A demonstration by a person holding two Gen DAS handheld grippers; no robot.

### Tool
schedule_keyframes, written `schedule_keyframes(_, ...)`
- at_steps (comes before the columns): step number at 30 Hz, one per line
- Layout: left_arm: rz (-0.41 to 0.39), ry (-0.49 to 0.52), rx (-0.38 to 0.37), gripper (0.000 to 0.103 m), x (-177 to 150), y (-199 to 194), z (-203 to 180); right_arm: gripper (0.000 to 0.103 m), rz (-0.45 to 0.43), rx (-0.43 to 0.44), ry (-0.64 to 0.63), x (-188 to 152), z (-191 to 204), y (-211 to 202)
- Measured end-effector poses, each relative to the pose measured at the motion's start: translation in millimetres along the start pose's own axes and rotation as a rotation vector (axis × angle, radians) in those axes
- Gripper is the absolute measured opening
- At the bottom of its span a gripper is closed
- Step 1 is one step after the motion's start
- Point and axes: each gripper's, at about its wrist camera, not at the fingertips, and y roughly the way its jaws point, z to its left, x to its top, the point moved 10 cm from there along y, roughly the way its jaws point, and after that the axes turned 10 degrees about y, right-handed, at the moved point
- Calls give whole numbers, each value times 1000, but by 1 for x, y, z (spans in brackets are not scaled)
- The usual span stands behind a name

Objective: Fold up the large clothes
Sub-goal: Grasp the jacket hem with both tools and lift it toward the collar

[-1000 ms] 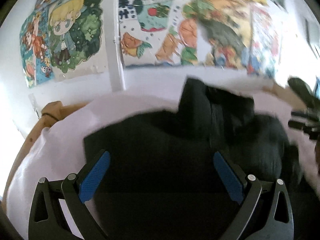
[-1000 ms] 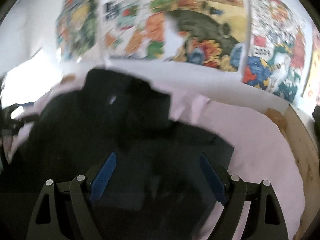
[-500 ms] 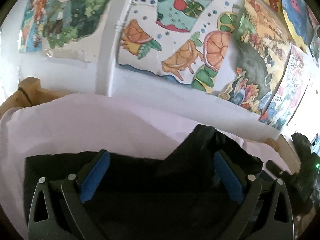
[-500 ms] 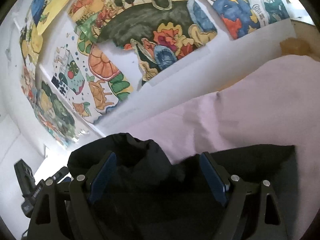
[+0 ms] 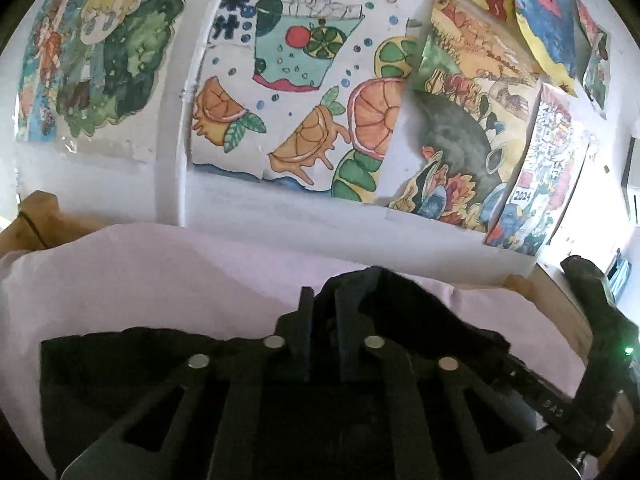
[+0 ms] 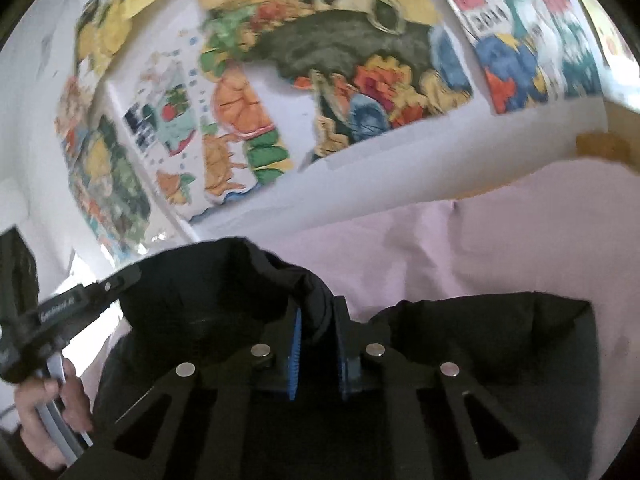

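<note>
A large black garment (image 5: 132,356) lies on a pale pink sheet (image 5: 160,272); it also shows in the right wrist view (image 6: 500,344). My left gripper (image 5: 322,300) is shut on a raised fold of the black cloth at its far edge. My right gripper (image 6: 318,316) is shut on a bunched fold of the same garment, with cloth pinched between its blue pads (image 6: 296,344). Both grippers hold the far middle of the garment, close together. The other gripper's black body shows at the right edge of the left wrist view (image 5: 592,320).
A white wall (image 5: 280,216) with several colourful drawings stands just behind the sheet. A wooden frame edge (image 5: 44,216) shows at the far left and at the right (image 5: 560,300). A hand on the left gripper's handle shows in the right wrist view (image 6: 52,412).
Both grippers were open over the black garment; they have now closed on folds at its far edge. The views have tilted up toward the wall.
</note>
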Motion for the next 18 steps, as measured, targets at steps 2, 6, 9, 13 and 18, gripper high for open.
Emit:
schedule_keyframes(2, -18, 2, 1, 3, -4, -19, 3, 13, -4, 6, -45, -2, 10, -13)
schedule_keyframes(6, -60, 20, -11, 3, -18, -71, 8, 11, 5, 31, -161, -17, 28, -55)
schedule_keyframes(9, -66, 46, -33, 2, -35, -104, 7, 11, 13, 45, -224, -35, 35, -87)
schedule_keyframes(13, -56, 98, -65, 2, -59, -136, -7, 10, 27, 32, -302, -61, 42, -114)
schedule_keyframes(18, 24, 44, -92, 2, -100, -138, -12, 9, 84, -12, -347, -86, 33, -115)
